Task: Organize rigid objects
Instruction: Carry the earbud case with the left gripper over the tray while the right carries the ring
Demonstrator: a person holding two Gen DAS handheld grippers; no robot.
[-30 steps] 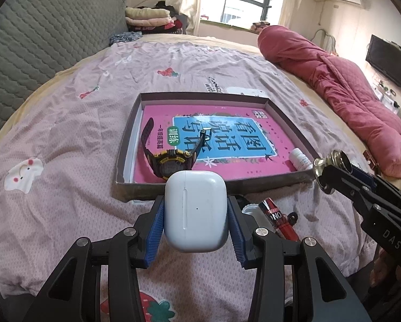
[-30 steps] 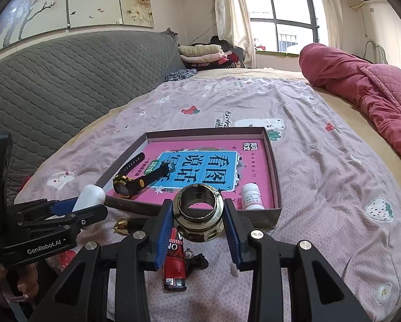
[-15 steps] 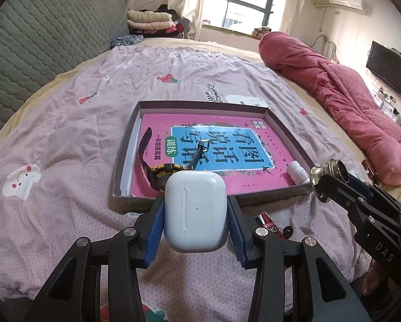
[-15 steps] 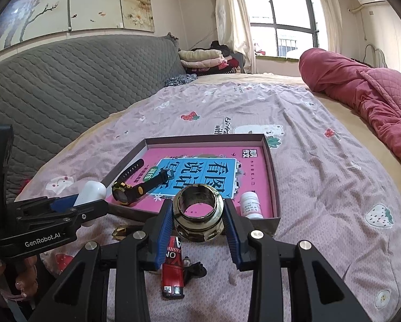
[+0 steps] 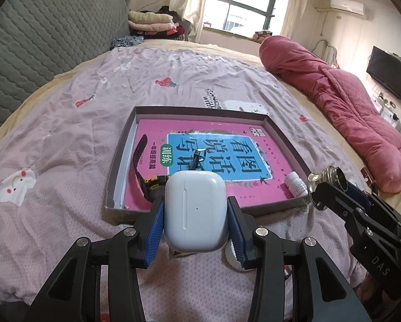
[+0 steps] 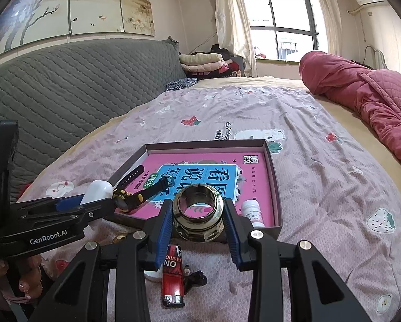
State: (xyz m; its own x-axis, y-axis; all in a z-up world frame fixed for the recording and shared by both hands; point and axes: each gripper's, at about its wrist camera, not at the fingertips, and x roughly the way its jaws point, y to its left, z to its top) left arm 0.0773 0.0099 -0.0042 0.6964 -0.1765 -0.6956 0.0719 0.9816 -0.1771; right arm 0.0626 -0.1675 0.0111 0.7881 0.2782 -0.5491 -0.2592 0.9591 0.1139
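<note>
Upright earbud case (image 5: 196,210) in left gripper (image 5: 196,228), ring (image 6: 198,212) in right gripper (image 6: 198,228)

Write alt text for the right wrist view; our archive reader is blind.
The right hand-held gripper holds a brass-coloured metal ring above a bed, just short of a shallow box containing a pink book, a black watch and a small white bottle.

The bed (image 6: 321,187) wears a mauve sheet printed with strawberries. At its centre lies a shallow dark tray (image 6: 270,161). A red lighter (image 6: 172,281) lies on the sheet at 6 o'clock of the tray, and a rolled pink quilt (image 6: 361,94) lies at 2 o'clock.
</note>
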